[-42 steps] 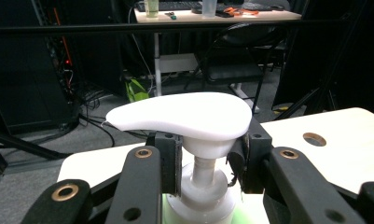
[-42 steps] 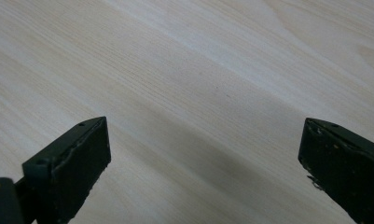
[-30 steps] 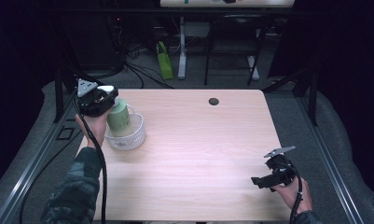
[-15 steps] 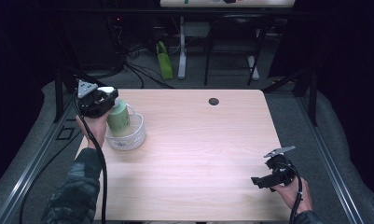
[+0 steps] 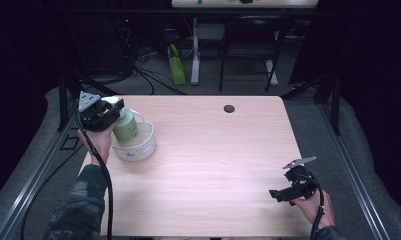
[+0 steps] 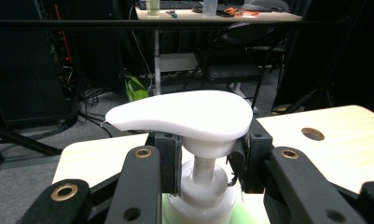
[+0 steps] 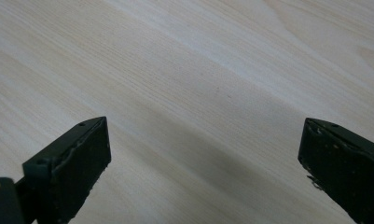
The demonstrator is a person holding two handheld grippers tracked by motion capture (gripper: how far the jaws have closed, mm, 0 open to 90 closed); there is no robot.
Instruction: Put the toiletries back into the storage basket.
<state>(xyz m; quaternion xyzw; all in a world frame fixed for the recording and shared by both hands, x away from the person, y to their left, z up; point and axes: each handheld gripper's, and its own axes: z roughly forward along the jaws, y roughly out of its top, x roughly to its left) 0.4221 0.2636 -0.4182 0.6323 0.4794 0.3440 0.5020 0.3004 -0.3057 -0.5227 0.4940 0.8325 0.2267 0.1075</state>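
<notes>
Fingers (image 6: 203,163) clamp pump bottle (image 5: 126,127) above basket (image 5: 138,147).

Each hand-held gripper (image 5: 104,114) is black, topped by a grey three-cornered plate (image 5: 88,100) and trailing a black cable (image 5: 102,175). Brass-ringed screw holes (image 6: 143,152) dot the jaw arms. The left sleeve (image 5: 78,210) is camouflage-patterned.

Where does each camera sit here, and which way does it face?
High view: above the near edge, looking forward and down at the table; both forearms, left tool, right tool.
Left gripper view: on the left tool, level, jaws clamped on the bottle neck.
Right gripper view: on the right tool, facing down at bare tabletop, jaws apart.
Shared: high and left views show the bottle in its basket.
</notes>
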